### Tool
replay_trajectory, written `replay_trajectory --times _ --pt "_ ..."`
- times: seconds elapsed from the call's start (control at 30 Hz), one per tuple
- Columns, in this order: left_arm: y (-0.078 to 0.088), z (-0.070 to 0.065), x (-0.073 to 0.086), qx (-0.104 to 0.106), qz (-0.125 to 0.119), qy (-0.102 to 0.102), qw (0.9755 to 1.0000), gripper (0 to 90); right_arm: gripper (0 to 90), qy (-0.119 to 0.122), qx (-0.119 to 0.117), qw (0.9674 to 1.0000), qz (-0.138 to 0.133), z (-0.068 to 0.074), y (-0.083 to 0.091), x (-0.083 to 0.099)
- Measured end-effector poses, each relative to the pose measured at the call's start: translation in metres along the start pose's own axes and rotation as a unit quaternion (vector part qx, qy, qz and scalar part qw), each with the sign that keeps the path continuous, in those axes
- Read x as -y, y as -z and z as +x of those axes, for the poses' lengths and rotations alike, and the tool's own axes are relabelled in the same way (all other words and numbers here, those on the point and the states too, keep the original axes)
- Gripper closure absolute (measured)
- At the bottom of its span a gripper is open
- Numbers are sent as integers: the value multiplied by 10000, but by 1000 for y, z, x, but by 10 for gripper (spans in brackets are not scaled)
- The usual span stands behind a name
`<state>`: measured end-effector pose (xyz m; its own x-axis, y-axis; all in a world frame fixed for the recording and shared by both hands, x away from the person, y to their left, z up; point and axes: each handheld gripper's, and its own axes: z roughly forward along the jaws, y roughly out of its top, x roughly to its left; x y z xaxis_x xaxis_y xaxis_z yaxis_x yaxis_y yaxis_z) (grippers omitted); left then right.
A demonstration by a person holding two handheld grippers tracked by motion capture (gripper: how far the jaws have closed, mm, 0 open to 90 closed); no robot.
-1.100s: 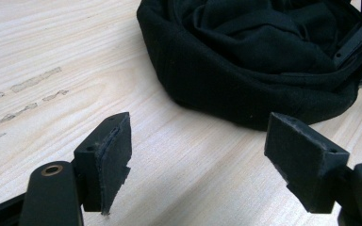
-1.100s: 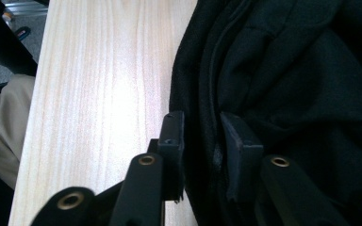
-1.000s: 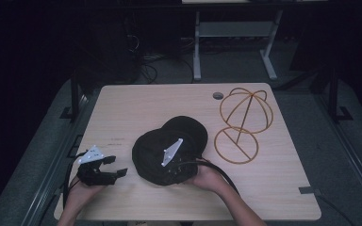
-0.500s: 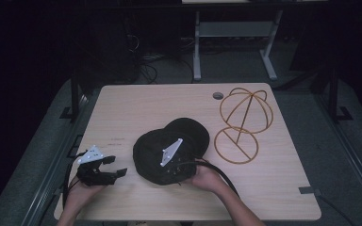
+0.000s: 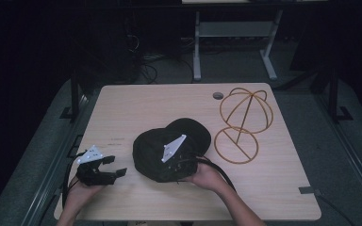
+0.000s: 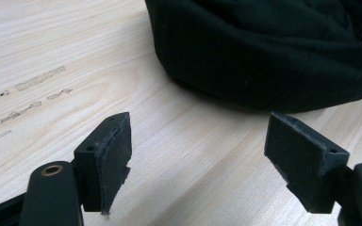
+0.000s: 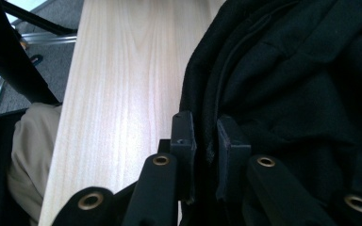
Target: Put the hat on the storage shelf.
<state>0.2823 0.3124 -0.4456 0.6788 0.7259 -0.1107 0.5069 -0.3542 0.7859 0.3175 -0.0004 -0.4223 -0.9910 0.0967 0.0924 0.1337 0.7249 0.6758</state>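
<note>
A black cap (image 5: 169, 148) lies on the light wooden table (image 5: 136, 103), a little in front of its middle. My right gripper (image 5: 172, 167) reaches in from the person's right hand and is shut on the cap's near edge. The right gripper view has the dark fabric (image 7: 301, 70) pinched between the two pads of that gripper (image 7: 206, 136). My left gripper (image 5: 114, 165) rests near the front left of the table, open, a short way left of the cap. Nothing lies between its jaws (image 6: 198, 146), and the cap's side (image 6: 264, 52) is just ahead.
A gold wire hat stand (image 5: 242, 122) with a dome and a ring base stands to the right of the cap. A round cable hole (image 5: 218, 95) sits near the table's far edge. Bare wood lies at the back left. Dark floor and desk legs surround the table.
</note>
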Motion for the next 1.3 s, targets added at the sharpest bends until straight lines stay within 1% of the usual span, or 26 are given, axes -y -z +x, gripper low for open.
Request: replay_trajectory --times 0.23,0.27,0.37,0.4,0.6,0.63,0.67,0.77,0.87,0.9,1.0,1.03,1.2,1.3 --pt "0 0 0 -5 -1 10 10000 235 794 -18 27 9998 -183 1 10 -4" --pt "0 0 0 0 9 0 10000 235 793 -26 37 9997 -249 1 13 -4" --pt "0 0 0 4 6 11 10000 235 793 -41 44 9995 -295 0 17 -6" --pt "-1 -1 0 8 -10 36 10000 235 793 -61 39 9992 -395 0 21 -8" --pt "-1 -1 0 25 -21 41 10000 235 791 -96 20 9980 -617 0 34 -15" --pt "-1 -1 0 25 -21 41 10000 235 791 -96 20 9980 -617 0 34 -15" --pt "-1 -2 0 27 -23 41 10000 235 791 -112 -3 9975 -693 0 37 -17" --pt "-1 -2 -1 33 -24 18 10000 235 791 -119 -19 9974 -705 1 39 -18" --pt "-1 -4 -2 48 -36 1 10000 235 791 -181 -61 9965 -816 2 42 -21" --pt "-1 -4 -2 51 -42 1 10000 235 791 -164 -64 9963 -845 2 43 -22" --pt "-1 -6 -3 108 -66 30 9999 235 790 -196 -81 9956 -911 4 47 -25" --pt "0 -7 -3 120 -72 21 9999 235 789 -169 -75 9955 -932 4 48 -26" --pt "0 -12 -6 164 -164 -47 9997 235 789 -184 -56 9947 -1009 6 54 -31" --pt "0 -16 -8 197 -213 -105 9995 235 789 -187 -83 9940 -1075 7 57 -34"
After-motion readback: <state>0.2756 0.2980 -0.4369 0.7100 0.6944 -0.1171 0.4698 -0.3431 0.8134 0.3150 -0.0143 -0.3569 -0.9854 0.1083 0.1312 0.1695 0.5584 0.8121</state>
